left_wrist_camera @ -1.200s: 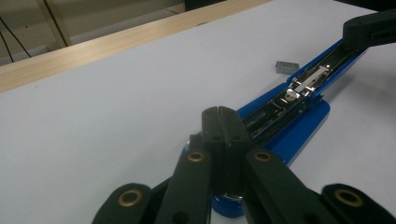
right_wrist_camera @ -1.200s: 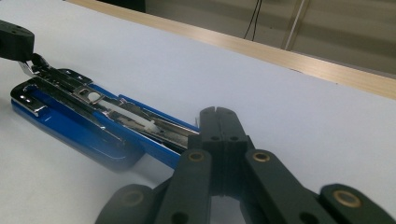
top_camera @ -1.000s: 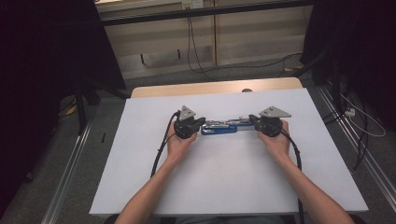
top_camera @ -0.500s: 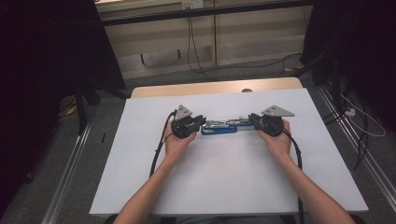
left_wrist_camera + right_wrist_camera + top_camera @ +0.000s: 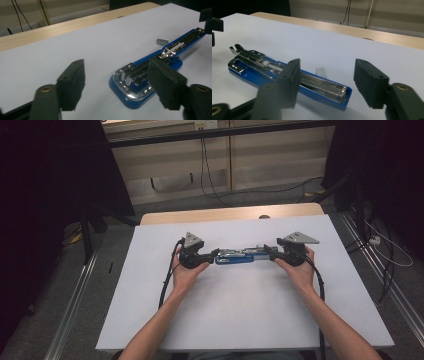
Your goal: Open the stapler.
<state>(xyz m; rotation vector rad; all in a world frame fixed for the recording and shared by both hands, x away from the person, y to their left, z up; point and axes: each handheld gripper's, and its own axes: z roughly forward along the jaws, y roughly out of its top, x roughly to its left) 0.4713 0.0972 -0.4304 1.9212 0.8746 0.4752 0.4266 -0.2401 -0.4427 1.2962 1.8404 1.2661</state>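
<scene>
Both the left gripper (image 5: 214,254) and right gripper (image 5: 269,252) have just opened wide, freeing the stapler (image 5: 240,256) lying flat between them on the table (image 5: 240,315).

Your blue stapler (image 5: 239,257) lies flat and opened out lengthwise, chrome magazine facing up, stretched between your left tongs (image 5: 216,254) and right tongs (image 5: 267,252), one end by each pair's parted jaws.

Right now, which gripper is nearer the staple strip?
Right. The right gripper is beside the staple strip; the left gripper is at the stapler's far end. Both jaws just opened around its ends.
</scene>
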